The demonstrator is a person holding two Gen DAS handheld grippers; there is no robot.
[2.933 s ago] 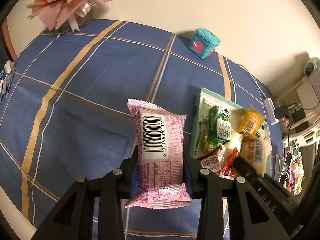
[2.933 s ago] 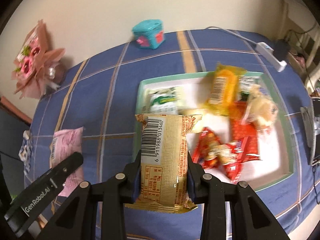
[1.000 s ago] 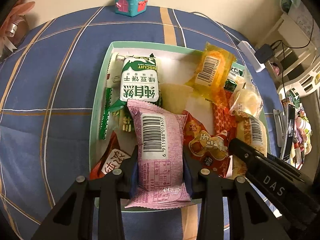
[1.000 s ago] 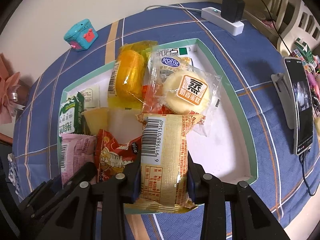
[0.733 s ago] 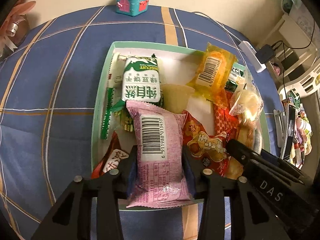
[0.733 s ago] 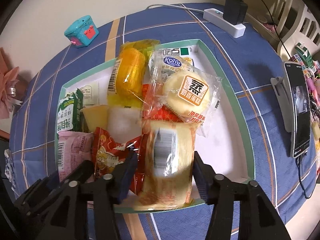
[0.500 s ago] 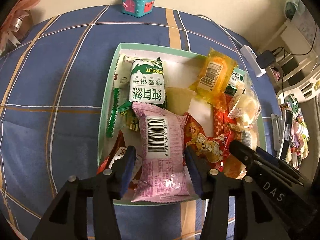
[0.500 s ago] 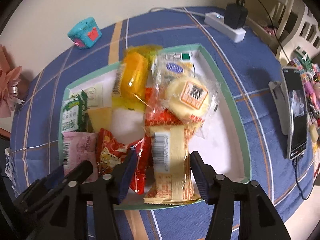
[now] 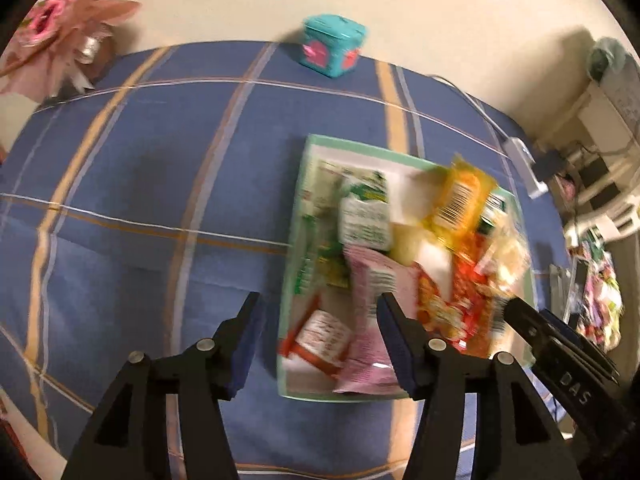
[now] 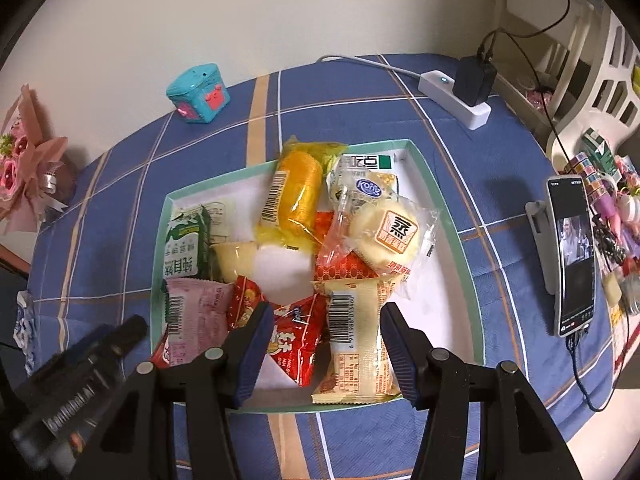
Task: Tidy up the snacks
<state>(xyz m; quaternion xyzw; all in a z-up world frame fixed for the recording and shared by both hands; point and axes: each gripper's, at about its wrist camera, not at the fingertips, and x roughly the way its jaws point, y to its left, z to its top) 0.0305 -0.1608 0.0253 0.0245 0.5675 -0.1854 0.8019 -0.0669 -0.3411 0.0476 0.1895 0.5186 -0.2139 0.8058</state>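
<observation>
Left tongs point(image 9: 318, 326) opening, empty, pink packet point(image 9: 368, 320) beneath in tray point(image 10: 448, 204), right tongs point(image 10: 326, 336) apart above cream packet point(image 10: 354, 340)

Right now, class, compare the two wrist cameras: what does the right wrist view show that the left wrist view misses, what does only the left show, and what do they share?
Only the right wrist view shows the phone on a stand, the black charger in its power strip, and crisp labels such as the round steamed cake.

Only the left wrist view shows the wide stretch of tablecloth left of the tray, though blurred.

Both show the green-rimmed tray, pink snack pack, teal toy box and pink bouquet.
</observation>
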